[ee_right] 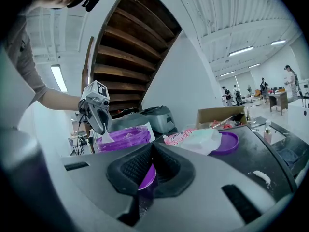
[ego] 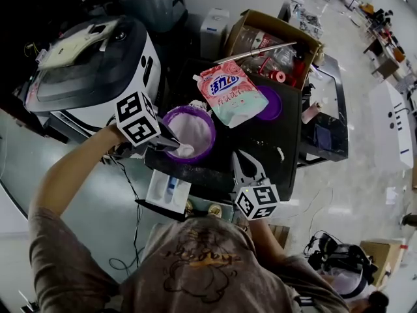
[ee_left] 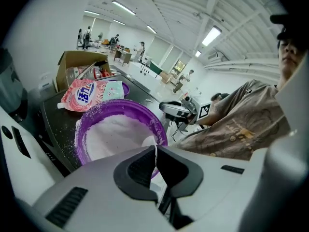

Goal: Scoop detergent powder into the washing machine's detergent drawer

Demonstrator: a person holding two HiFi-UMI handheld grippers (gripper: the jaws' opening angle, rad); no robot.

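A purple bowl (ego: 195,124) full of white detergent powder (ee_left: 116,134) stands on the black top of the machine (ego: 287,135). My left gripper (ego: 174,143) reaches over the bowl's near rim, shut on the handle of a small white scoop (ego: 186,150) whose end rests in the powder (ee_right: 106,137). A white detergent drawer (ego: 168,189) is pulled out below the bowl, at the front edge. To the right of the bowl my right gripper (ego: 244,163) hovers over the black top, shut and holding nothing. The bowl's purple wall shows past its jaws.
A pink detergent bag (ego: 229,93) lies behind the bowl, partly over a purple lid (ego: 272,104). An open cardboard box (ego: 277,41) stands at the back and a grey appliance (ego: 91,67) to the left. Spilled powder (ego: 279,154) dots the top. Cables trail on the floor.
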